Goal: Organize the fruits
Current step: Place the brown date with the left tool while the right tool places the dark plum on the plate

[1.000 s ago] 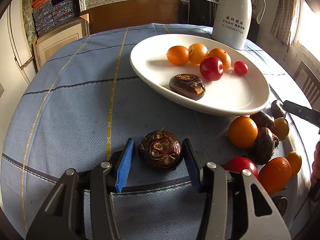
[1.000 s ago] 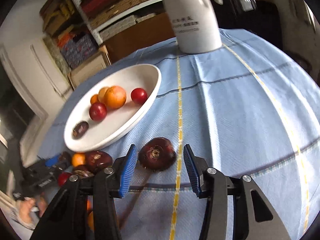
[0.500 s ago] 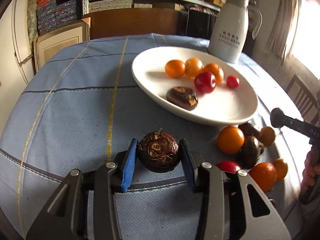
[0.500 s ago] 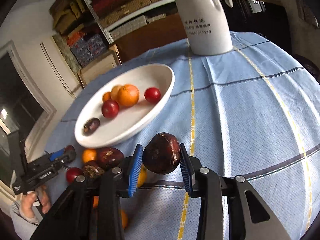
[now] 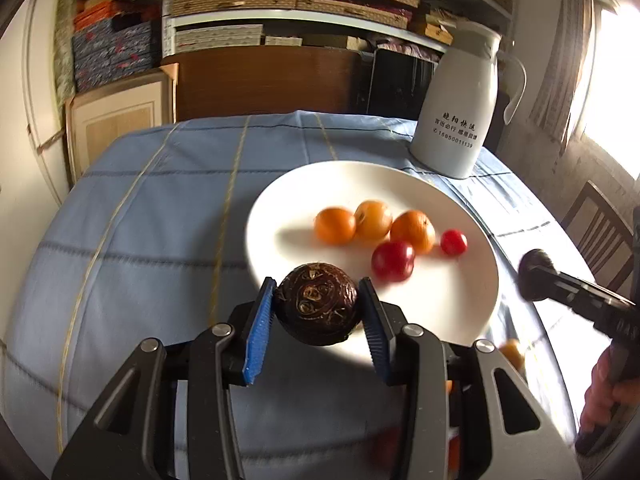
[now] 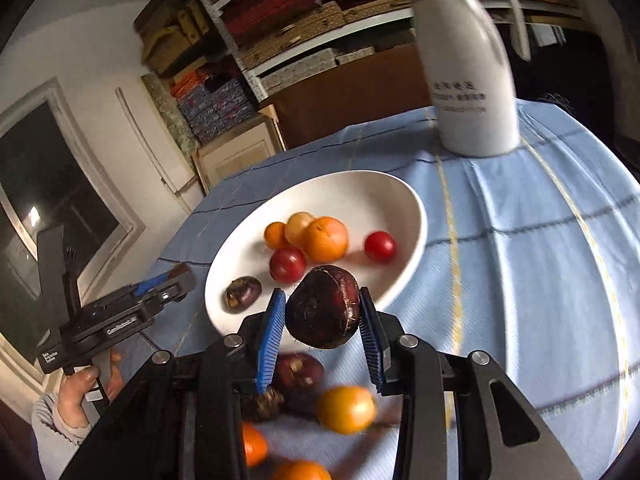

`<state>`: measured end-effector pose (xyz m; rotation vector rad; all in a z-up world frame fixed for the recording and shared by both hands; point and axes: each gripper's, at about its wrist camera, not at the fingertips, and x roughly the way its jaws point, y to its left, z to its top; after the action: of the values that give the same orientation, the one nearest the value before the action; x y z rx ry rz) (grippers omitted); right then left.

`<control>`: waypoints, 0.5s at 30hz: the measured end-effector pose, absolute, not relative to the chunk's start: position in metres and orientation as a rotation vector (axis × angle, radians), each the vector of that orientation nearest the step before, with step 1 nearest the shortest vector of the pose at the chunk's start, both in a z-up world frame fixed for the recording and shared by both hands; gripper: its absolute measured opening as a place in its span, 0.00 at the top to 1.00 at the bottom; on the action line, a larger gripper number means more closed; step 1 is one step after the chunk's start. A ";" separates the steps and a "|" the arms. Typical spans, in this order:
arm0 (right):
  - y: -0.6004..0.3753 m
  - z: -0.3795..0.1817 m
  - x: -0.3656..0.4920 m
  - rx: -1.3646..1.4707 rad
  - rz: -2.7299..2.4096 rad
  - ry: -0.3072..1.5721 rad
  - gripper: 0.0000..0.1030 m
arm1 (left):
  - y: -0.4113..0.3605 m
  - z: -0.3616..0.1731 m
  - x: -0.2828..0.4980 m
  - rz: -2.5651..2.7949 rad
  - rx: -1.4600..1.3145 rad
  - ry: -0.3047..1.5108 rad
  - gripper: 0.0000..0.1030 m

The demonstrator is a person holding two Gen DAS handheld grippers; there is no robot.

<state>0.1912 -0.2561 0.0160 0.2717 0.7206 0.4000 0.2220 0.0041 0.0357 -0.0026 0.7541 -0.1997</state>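
Observation:
My left gripper (image 5: 316, 322) is shut on a dark brown water chestnut (image 5: 316, 304) and holds it above the near rim of the white plate (image 5: 280, 196). My right gripper (image 6: 322, 322) is shut on another dark water chestnut (image 6: 324, 306), raised near the plate's (image 6: 360, 188) front edge. On the plate lie three oranges (image 5: 374, 220), two red fruits (image 5: 393, 260) and one water chestnut (image 6: 243, 293). Loose oranges (image 6: 346, 409) and water chestnuts (image 6: 300, 374) lie on the blue tablecloth below my right gripper.
A white thermos jug (image 5: 460, 108) stands behind the plate on the round table (image 5: 140, 220). A wooden chair (image 5: 596, 228) is at the right. Shelves and a cabinet stand beyond the table's far edge.
Both grippers closed on their water chestnuts, lifted them off the cloth and moved toward the plate.

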 end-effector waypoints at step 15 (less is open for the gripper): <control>-0.272 0.006 0.188 0.313 0.325 0.668 0.36 | 0.009 0.024 0.221 -0.112 0.032 0.721 0.09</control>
<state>0.1880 -0.2722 0.0064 0.3130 0.6678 0.3254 0.2213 0.0091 0.0236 0.0323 0.7212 -0.1123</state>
